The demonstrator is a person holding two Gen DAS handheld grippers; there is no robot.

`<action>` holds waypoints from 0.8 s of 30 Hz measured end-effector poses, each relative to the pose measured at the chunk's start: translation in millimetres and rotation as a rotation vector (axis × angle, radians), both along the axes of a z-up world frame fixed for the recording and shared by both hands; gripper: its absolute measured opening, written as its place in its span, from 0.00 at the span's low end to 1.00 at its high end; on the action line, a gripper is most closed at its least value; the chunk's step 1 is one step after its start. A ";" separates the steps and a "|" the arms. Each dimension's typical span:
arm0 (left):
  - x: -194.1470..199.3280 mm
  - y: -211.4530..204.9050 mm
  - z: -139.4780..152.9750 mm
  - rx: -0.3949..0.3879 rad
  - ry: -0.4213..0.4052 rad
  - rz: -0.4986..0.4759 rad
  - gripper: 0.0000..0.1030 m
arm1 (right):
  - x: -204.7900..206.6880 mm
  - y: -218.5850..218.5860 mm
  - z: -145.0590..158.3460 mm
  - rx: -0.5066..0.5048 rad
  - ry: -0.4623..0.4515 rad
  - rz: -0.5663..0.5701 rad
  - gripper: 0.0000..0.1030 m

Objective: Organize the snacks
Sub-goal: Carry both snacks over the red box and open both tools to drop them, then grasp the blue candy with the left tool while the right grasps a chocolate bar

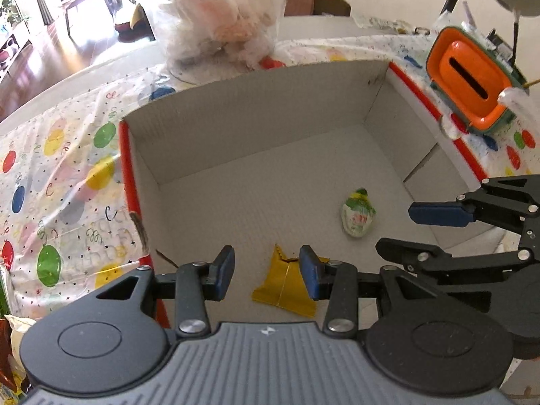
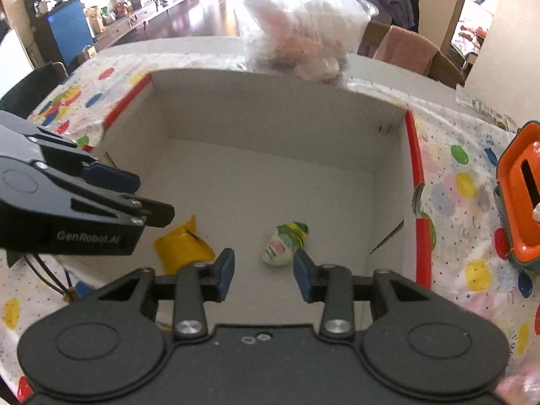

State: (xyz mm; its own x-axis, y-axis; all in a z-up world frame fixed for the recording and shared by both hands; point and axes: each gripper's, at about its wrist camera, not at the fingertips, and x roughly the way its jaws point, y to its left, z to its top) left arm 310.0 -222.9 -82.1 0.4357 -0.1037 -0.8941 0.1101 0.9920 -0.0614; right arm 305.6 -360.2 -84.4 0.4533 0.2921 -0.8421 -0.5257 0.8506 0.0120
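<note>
Your right hand-held gripper [image 2: 263, 271] hangs over the open cardboard box with red-edged rims [image 2: 416, 155], its blue pads parted and gripping nothing. The small green-and-white wrapped snack [image 2: 285, 243] lies on the box floor just beyond those pads, apart from both, so I judge it as released. Your left hand-held gripper [image 1: 266, 271] also stands loose and empty, slackly apart over the near left part of the box floor. The crumpled yellow foil snack packet [image 1: 287, 287] lies below it on the floor, partly behind the right pad in the left wrist view; nothing shows the pads pressing it, so read it as dropped.

Both snacks now sit inside the box, the yellow packet to the left of the green-and-white one, the two apart.

To finish this step well, lift each gripper straight up out of the box before swinging sideways, so that a pad does not drag a wrapper or catch the box wall. The two grippers are near each other over the box, so withdraw them one at a time.

Outside the box, on the balloon-print cloth covering the surface [image 1: 67, 175], a clear plastic bag of pale items [image 1: 219, 23] stands behind the far wall, and an orange plastic slotted holder [image 1: 472, 77] stands to the right. More snack packets seem to lie at the left edge of the left wrist view, though I cannot tell what they are.
</note>
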 end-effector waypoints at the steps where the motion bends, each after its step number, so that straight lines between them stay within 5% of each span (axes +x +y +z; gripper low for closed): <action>1: -3.1 1.5 3.3 -0.006 -0.012 0.002 0.40 | -3.0 -0.3 3.7 0.005 -0.009 0.003 0.41; 11: -39.9 29.1 35.4 -0.074 -0.096 0.000 0.53 | -30.7 7.4 40.0 0.089 -0.069 -0.033 0.50; 24: -107.3 97.1 76.1 -0.110 -0.219 0.001 0.69 | -85.9 55.1 74.5 0.177 -0.152 -0.052 0.73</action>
